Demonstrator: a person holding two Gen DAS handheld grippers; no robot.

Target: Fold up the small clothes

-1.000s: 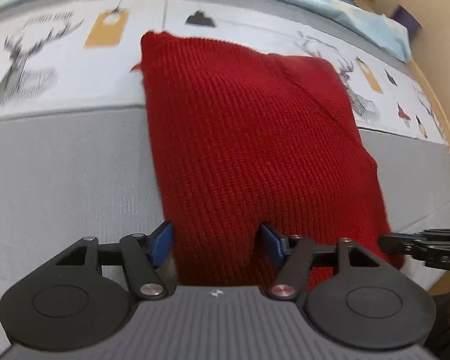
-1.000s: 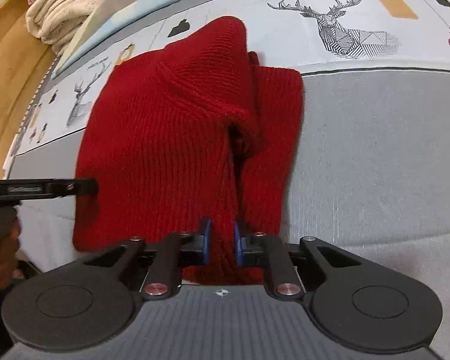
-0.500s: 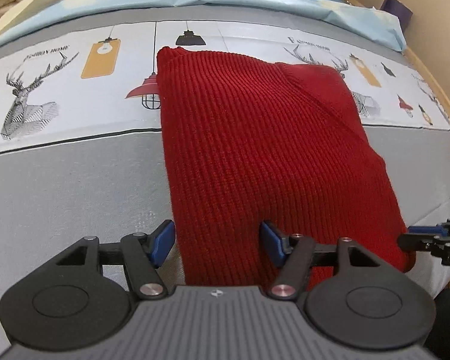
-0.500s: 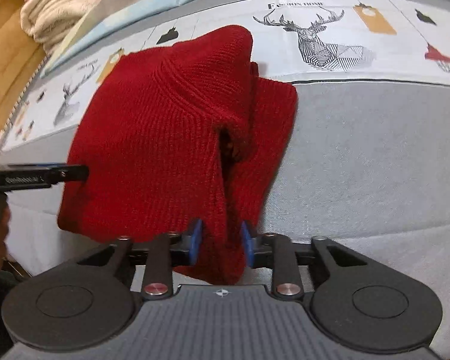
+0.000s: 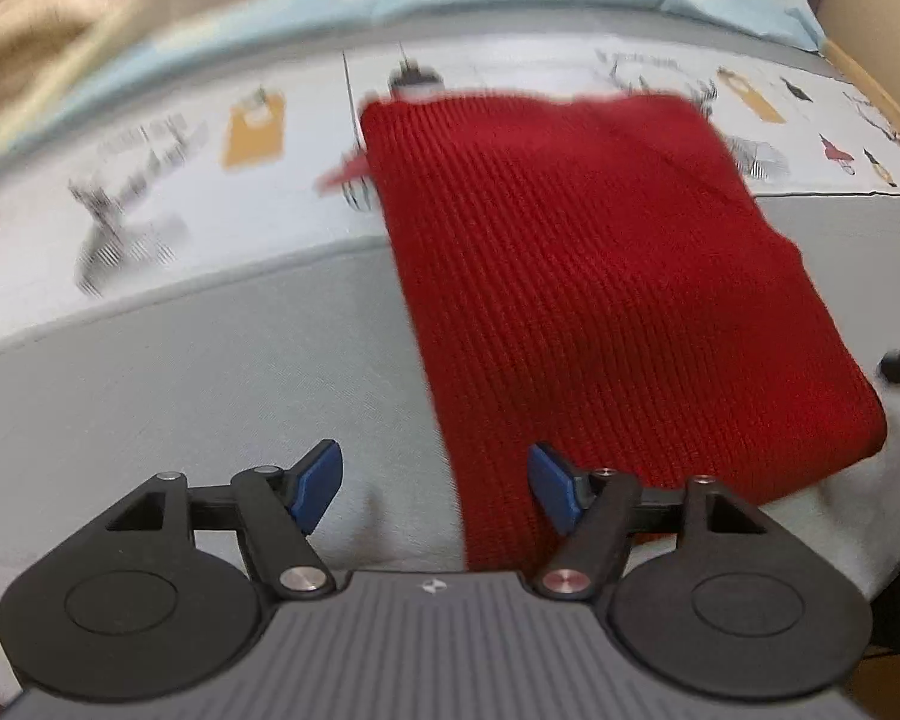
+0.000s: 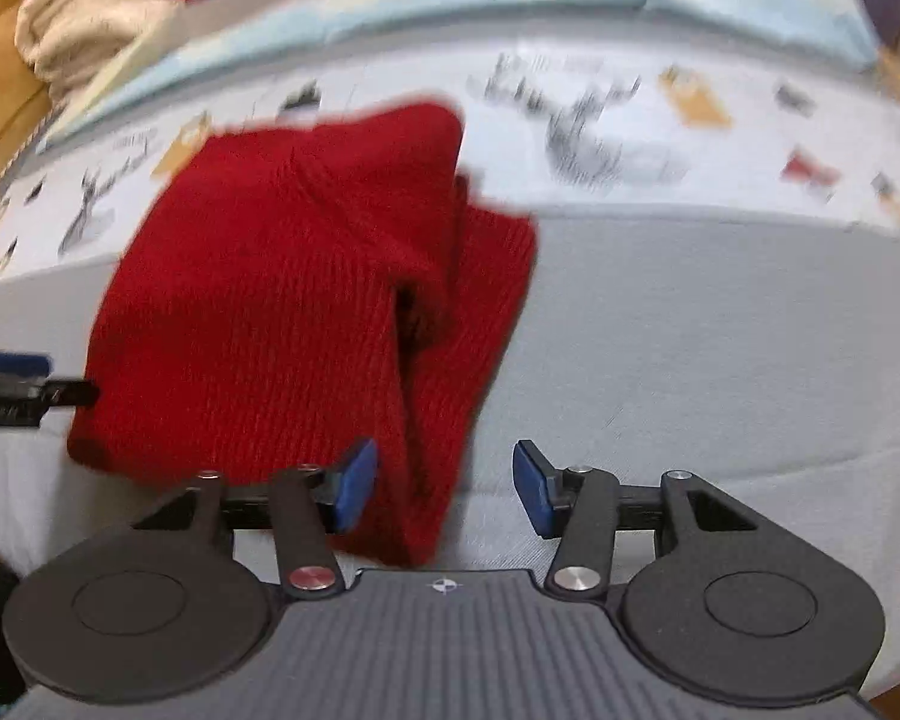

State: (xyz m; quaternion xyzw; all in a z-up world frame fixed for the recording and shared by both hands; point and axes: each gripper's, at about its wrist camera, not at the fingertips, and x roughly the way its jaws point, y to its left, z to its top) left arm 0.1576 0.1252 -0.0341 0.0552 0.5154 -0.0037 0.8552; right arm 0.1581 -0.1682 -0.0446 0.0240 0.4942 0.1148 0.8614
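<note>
Both grippers, left (image 5: pixel 435 486) & right (image 6: pixel 444 489), gape wide, holding nothing, at near edge of folded red knit (image 5: pixel 600 276) on grey bedsheet (image 5: pixel 180 372).

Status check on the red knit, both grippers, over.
Left gripper open, empty. Right gripper open, near edge of the red knit between its fingers, ungripped. Knit folded on the grey bedcover. Nothing in the way.

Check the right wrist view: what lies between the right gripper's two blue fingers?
In the right wrist view, the red knit garment's near edge lies between the open right gripper's fingers, beside the left one; the remainder shows grey bedsheet.
</note>
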